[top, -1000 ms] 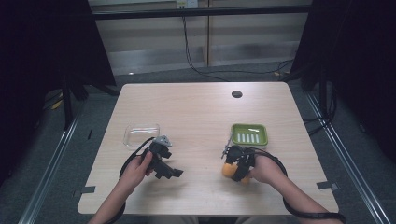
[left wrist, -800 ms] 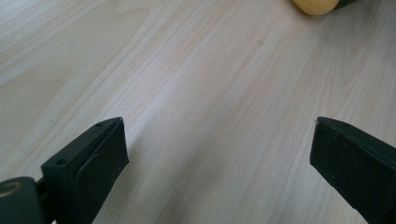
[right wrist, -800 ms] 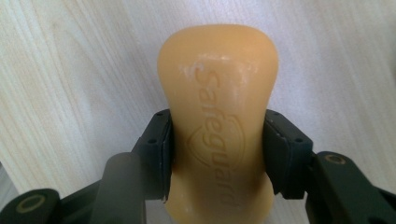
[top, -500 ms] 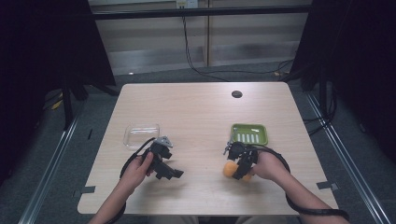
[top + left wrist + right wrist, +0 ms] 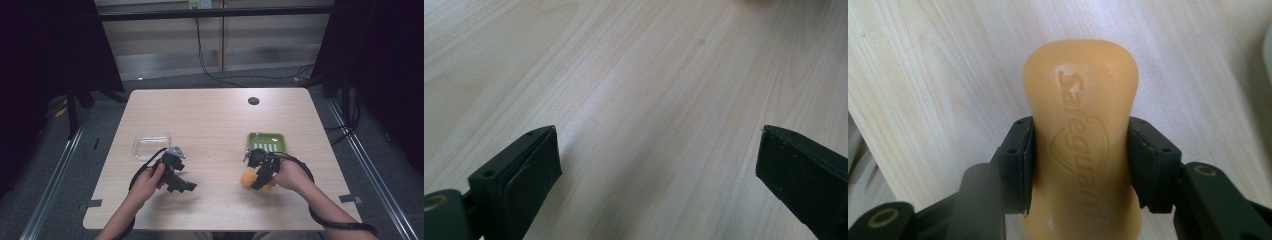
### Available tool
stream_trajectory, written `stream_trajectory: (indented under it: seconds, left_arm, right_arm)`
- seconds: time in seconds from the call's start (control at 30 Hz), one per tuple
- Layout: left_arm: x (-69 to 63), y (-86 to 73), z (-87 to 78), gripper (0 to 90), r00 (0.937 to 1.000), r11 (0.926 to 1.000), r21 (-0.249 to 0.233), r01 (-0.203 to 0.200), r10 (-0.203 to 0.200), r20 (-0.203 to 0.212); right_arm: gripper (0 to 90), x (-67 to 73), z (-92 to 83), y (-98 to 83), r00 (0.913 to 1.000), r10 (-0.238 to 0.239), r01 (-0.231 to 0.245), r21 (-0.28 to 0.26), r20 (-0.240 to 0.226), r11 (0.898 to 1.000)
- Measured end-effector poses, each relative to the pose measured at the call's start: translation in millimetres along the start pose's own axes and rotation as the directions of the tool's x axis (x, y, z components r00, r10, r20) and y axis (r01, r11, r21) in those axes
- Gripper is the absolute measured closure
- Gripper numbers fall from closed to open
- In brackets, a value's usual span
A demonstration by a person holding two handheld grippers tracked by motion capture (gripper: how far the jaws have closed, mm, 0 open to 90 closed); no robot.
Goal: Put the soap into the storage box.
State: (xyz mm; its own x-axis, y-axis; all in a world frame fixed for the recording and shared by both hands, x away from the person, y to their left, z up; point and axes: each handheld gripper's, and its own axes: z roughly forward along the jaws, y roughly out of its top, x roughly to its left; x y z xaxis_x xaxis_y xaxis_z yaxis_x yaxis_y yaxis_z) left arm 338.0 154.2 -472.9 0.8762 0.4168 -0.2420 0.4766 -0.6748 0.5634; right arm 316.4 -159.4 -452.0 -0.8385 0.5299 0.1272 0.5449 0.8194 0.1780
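Right gripper view has the orange soap bar [image 5: 1081, 135] clamped mid-length between the right gripper [image 5: 1080, 165] jaws, lying lengthwise above the table [image 5: 933, 90].

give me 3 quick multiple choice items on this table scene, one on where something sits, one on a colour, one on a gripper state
1. Where is the green tray?
A. on the table's right half, just beyond the right gripper
B. beside the clear container
C. on the floor

2. What colour is the soap bar?
A. white
B. orange
C. blue

3. How do the left gripper's jaws stand?
A. shut on the soap
B. shut on the container
C. open over bare wood

Key: 1 A, the high view shows the tray just past the right gripper, while the clear container sits on the left; 2 B, the bar looks orange between the right gripper's pads; 3 C, a wide gap with nothing in it.
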Motion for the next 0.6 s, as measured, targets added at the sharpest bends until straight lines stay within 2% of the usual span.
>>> stream_trajectory:
  seconds: [0.03,0.07,0.1,0.17,0.2,0.23,0.27,0.4,0.43,0.53,0.57,0.6]
  left_arm:
    - [0.3,0.0,-0.2,4.0,1.0,1.0,0.004,0.001,-0.001,-0.003]
    - [0.2,-0.5,0.6,4.1,1.0,1.0,-0.005,0.007,-0.007,-0.001]
    - [0.4,-0.5,0.2,4.1,1.0,1.0,0.002,0.005,-0.004,-0.003]
    - [0.6,-0.3,0.9,4.0,1.0,1.0,-0.004,0.0,0.0,-0.002]
    - [0.6,-0.2,1.0,4.1,1.0,1.0,-0.001,-0.002,0.002,-0.002]
    - [-0.5,-0.3,2.0,4.1,0.9999,0.9999,-0.012,0.012,-0.012,0.0]
    - [0.7,-0.2,1.2,4.1,1.0,0.9999,0.008,-0.009,0.009,-0.002]
    - [-0.1,0.0,1.4,4.1,1.0,1.0,0.002,0.0,0.0,0.001]
    - [-0.3,0.1,1.4,4.1,1.0,1.0,0.002,0.0,0.0,0.001]
    - [-0.2,0.0,1.4,4.1,1.0,1.0,0.004,0.0,0.0,0.0]
    - [-0.1,0.0,1.5,4.1,1.0,1.0,0.0,0.0,0.0,0.0]
    - [0.7,0.2,0.6,4.1,0.9999,0.9999,0.008,-0.013,0.013,-0.002]
  right_arm:
    - [49.9,-0.1,-2.0,-0.5,1.0,0.0,0.0,0.0,-0.009,1.0]
    - [49.9,-0.2,-3.8,-0.5,0.9997,0.024,-0.024,0.002,-0.012,1.0]
    - [49.9,-1.3,-4.4,-0.8,0.9998,0.009,-0.01,-0.002,-0.016,1.0]
    - [49.9,-1.8,-5.9,-1.1,0.9998,0.013,-0.013,-0.011,-0.014,1.0]
    - [49.9,-3.3,-7.4,-1.5,0.9994,0.015,-0.015,-0.013,-0.031,1.0]
    - [50.0,-2.8,-8.7,-1.6,0.9991,0.022,-0.022,-0.019,-0.035,1.0]
    - [50.0,-4.6,-10.4,-2.2,0.999,0.021,-0.022,-0.026,-0.04,0.999]
    - [49.9,-5.6,-13.7,-2.0,0.9988,0.028,-0.029,-0.021,-0.041,0.999]
    - [50.0,-6.7,-15.1,-2.1,0.9988,0.028,-0.03,-0.036,-0.041,0.999]
    - [49.9,-7.7,-18.0,-1.4,0.9989,0.031,-0.032,-0.023,-0.036,0.999]
    - [50.0,-8.6,-17.7,-1.9,0.9991,0.021,-0.023,-0.036,-0.037,0.999]
    - [50.0,-9.0,-18.7,-1.8,0.999,0.025,-0.027,-0.036,-0.038,0.999]
